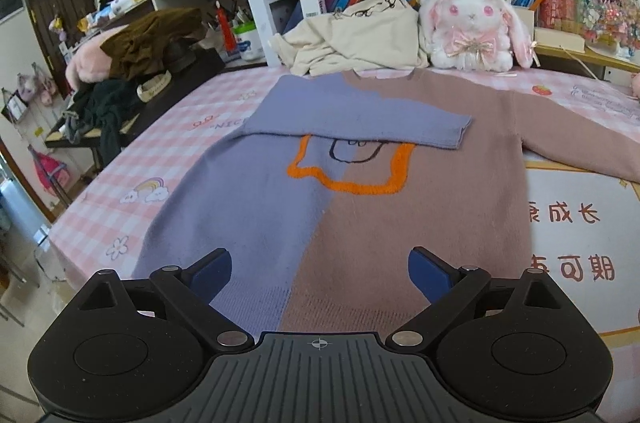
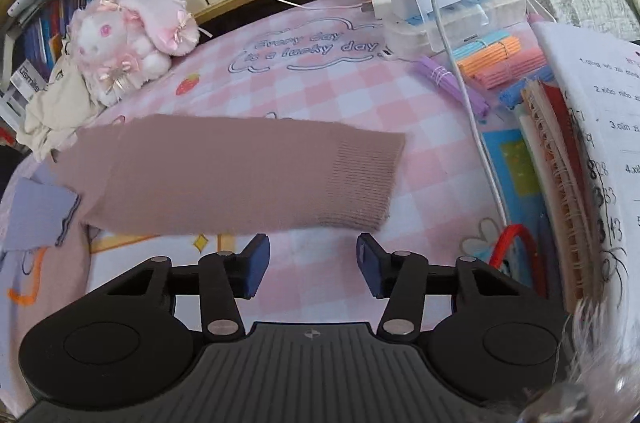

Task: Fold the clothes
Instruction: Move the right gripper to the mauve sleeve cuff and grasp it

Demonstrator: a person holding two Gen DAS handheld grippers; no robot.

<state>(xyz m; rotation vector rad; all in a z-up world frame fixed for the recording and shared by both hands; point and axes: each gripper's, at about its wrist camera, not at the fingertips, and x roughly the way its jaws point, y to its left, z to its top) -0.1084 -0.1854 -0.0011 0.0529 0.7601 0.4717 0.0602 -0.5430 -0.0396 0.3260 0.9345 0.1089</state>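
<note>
Sweater (image 1: 360, 207) lies flat, front up, on the pink checked cloth (image 1: 120, 191). Purple sleeve (image 1: 360, 121) is folded across the chest, above the orange outline. Brown sleeve (image 2: 248, 179) extends sideways, flat on the cloth. Left gripper (image 1: 320, 273) hovers over the hem, jaws wide apart, empty. Right gripper (image 2: 313, 265) is just short of the brown sleeve, jaws apart, empty. Plush rabbit (image 1: 472, 31) sits behind the collar.
</note>
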